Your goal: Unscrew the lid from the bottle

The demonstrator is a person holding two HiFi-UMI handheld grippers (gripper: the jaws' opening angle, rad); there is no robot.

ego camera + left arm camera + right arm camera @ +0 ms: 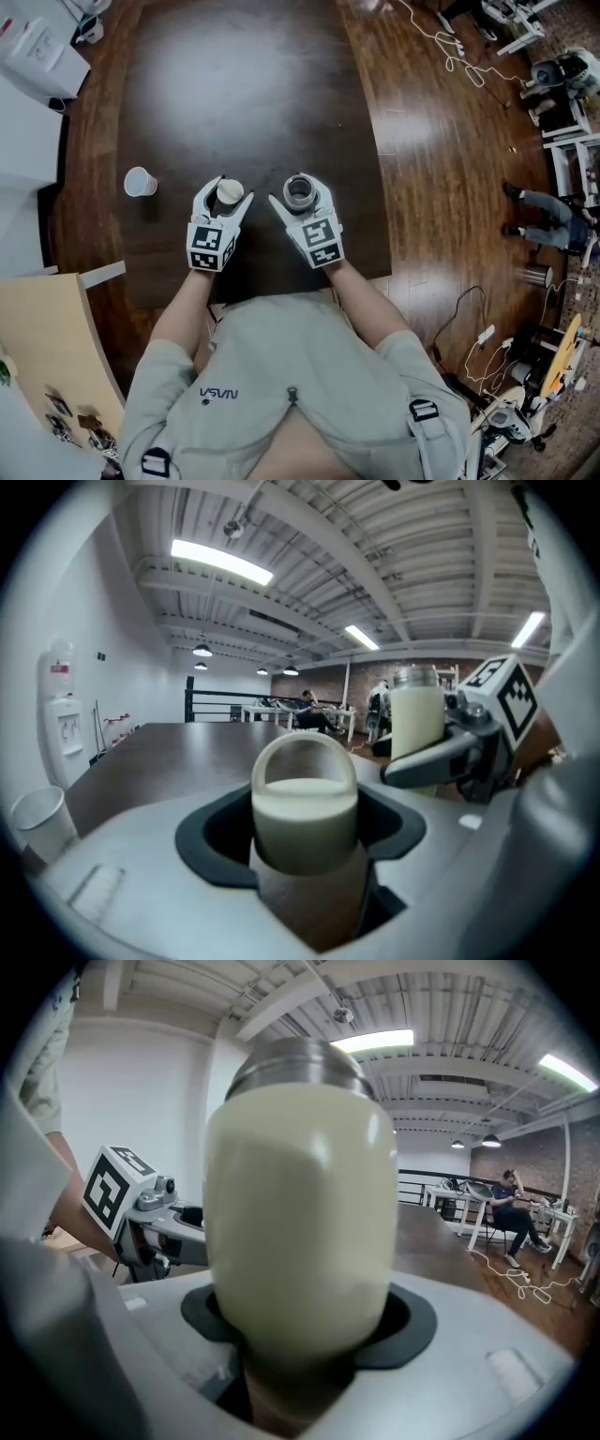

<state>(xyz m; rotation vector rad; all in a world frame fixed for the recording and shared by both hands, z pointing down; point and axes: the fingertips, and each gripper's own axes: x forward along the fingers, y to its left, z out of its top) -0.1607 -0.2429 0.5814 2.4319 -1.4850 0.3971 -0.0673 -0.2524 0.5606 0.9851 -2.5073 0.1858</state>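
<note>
Head view: left gripper [228, 191] clamps the freed lid [230, 194], right gripper [302, 195] beside it grips the bottle [300, 193]; best hold both upright.

A dark wooden desk [253, 94] stands on a brown plank floor [441, 169], where white cables [450, 47] trail toward the right edge. A pale wooden board [47, 337] shows at lower left. In the left gripper view, a water dispenser [61, 719] stands against the white wall [122, 658]. Overhead, a white beamed ceiling [375, 555] carries lit strip lights [220, 562]. At the far end of the room are a black railing [220, 700], white tables [267, 712], a brick wall [553, 1162] and a seated person [514, 1199]
</note>
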